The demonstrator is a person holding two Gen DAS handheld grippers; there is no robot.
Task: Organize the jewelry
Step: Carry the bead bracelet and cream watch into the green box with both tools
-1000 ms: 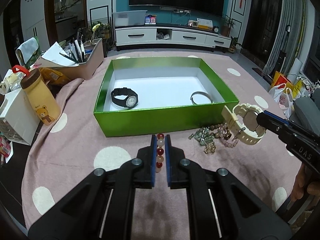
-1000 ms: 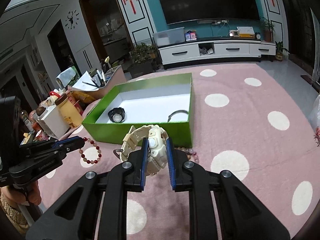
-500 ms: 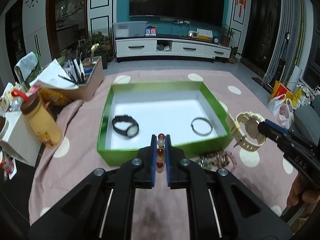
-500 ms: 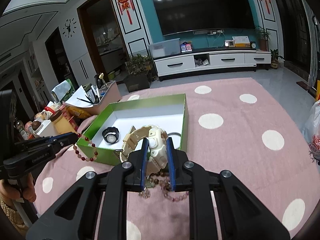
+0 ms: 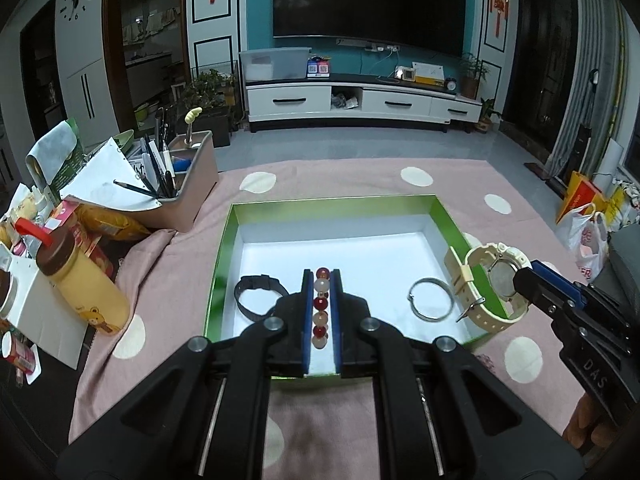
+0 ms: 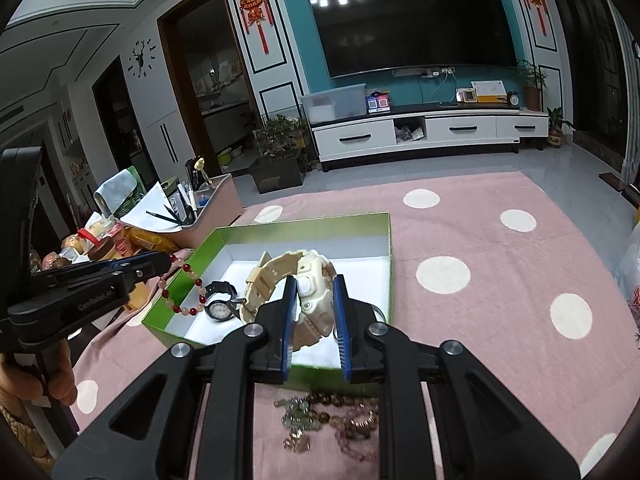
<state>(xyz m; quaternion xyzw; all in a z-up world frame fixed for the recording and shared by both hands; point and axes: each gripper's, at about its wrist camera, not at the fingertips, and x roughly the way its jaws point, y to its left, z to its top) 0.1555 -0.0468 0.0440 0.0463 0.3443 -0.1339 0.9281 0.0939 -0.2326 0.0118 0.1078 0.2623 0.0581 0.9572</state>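
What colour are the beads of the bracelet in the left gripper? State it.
The bead bracelet alternates dark red and pale peach beads, clearest in the left wrist view.

This is a living room in a home. A big TV (image 5: 368, 0) hangs on the far blue wall over a white cabinet (image 5: 360, 102). A clock (image 5: 78, 0) and red decorations (image 6: 254, 6) hang on the left.

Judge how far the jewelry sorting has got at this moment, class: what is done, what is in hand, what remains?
Done: a black watch and a silver bangle lie in the green box. In hand: the left gripper clamps a red-and-pale bead bracelet; the right gripper clamps a cream watch, both over the box. Left: a heap of bead bracelets lies on the pink cloth.
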